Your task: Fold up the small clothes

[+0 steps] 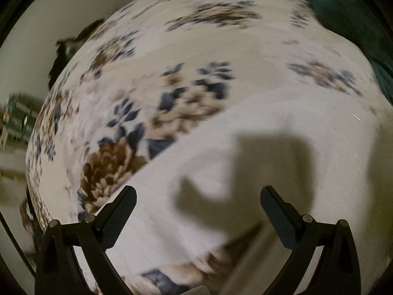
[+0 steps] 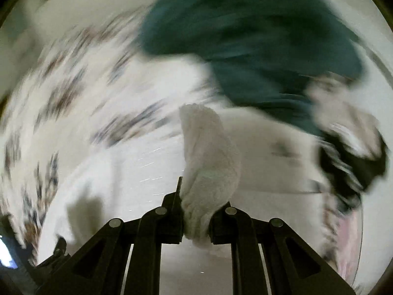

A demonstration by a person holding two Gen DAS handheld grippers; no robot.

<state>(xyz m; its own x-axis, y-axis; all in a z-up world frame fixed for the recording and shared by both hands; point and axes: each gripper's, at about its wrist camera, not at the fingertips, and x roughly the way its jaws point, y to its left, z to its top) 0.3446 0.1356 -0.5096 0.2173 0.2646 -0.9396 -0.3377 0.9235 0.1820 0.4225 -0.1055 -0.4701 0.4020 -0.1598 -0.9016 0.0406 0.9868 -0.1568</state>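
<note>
While my right gripper (image 2: 196, 223) clamps a white fluffy cloth (image 2: 208, 162), my left gripper (image 1: 197, 211) gapes wide, empty. Beneath lies a floral bedsheet (image 1: 137, 127); no container shows.

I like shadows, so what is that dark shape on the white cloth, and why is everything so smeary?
Left wrist view: the dark shape is a shadow on the white cloth, probably the gripper's own. Right wrist view: heavy motion blur smears the green garment, while the clamped white fluffy cloth stays sharp.

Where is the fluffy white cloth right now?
The fluffy white cloth is in the middle of the right wrist view, pinched between the right gripper fingers. It sticks up over the flowery bed cover, with a dark green garment beyond it.
</note>
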